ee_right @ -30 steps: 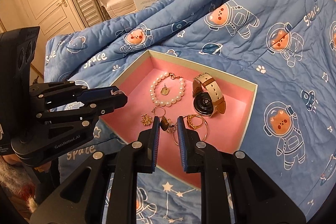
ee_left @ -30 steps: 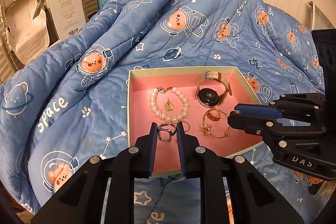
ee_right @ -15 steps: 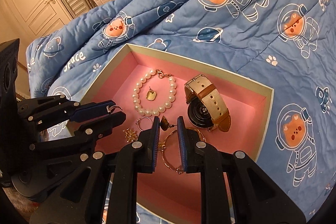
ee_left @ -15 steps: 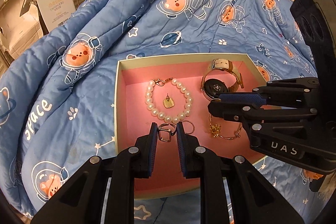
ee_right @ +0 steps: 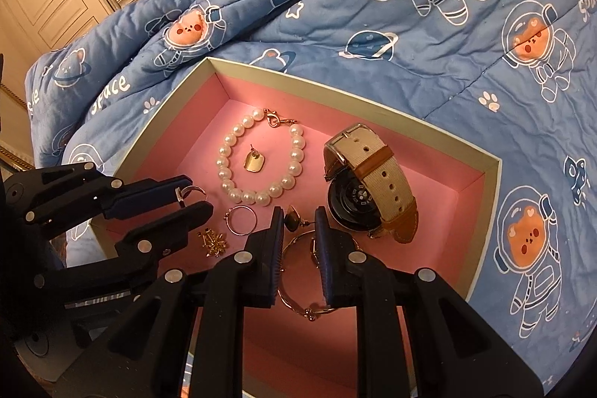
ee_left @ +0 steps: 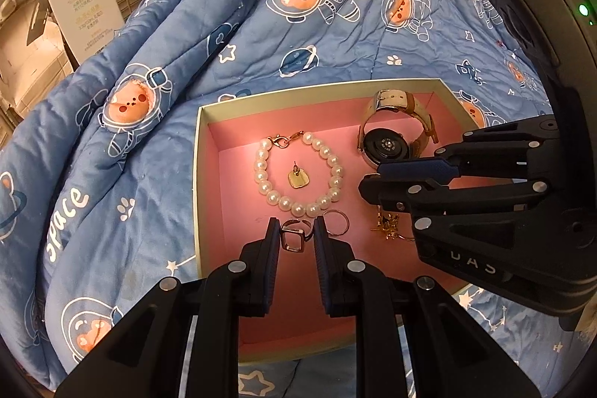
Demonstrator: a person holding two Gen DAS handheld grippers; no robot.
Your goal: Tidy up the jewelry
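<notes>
Both grippers are hovering over the box (ee_left: pixel 199 174), the left gripper (ee_left: pixel 296 237) pinching a ring (ee_left: pixel 293 238) and the right gripper (ee_right: pixel 297 222) an earring (ee_right: pixel 292 219), each risking slipping out if the thin grip is loosening.

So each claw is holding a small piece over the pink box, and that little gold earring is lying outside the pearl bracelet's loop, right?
Not quite. The gold earring lies inside the loop of the pearl bracelet, as the right wrist view shows. The rest stands: the left gripper holds a square ring and the right gripper a dark stud earring over the pink box.
</notes>
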